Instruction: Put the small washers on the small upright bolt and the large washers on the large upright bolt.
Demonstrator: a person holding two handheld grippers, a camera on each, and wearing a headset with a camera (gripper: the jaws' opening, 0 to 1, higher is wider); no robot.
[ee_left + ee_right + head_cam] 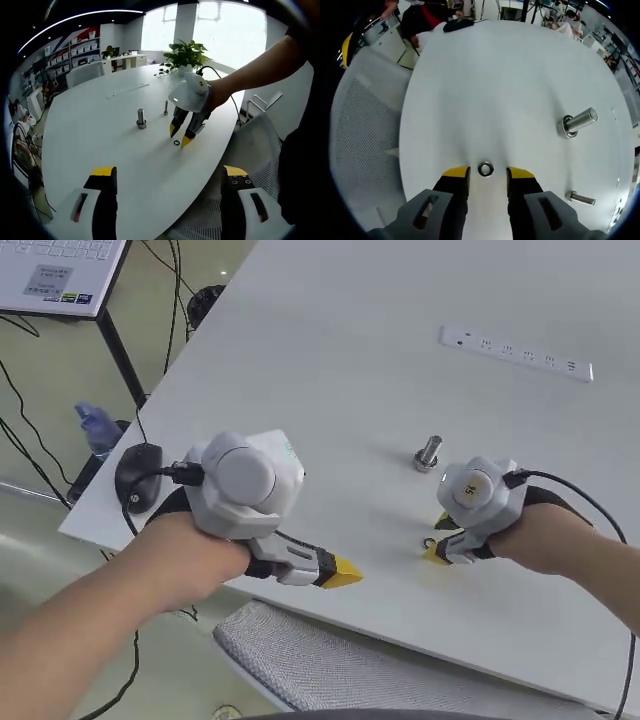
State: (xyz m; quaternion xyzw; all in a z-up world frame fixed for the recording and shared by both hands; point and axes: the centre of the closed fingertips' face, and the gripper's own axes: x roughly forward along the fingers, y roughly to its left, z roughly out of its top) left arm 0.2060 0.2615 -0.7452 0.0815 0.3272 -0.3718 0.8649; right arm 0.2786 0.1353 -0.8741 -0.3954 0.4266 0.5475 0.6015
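A small metal washer lies flat on the white table, between the yellow tips of my right gripper, which is open with a gap on both sides of it. The large upright bolt stands further out and to the right, the small upright bolt nearer on the right. In the head view my right gripper points down at the table just in front of the large bolt. My left gripper hovers near the table's front edge, open wide and empty, with its jaws facing the right gripper, the washer and both bolts.
A white power strip lies at the back right of the table. A laptop sits on a stand to the far left, with cables and a blue bottle below. A grey mesh chair is in front of the table edge.
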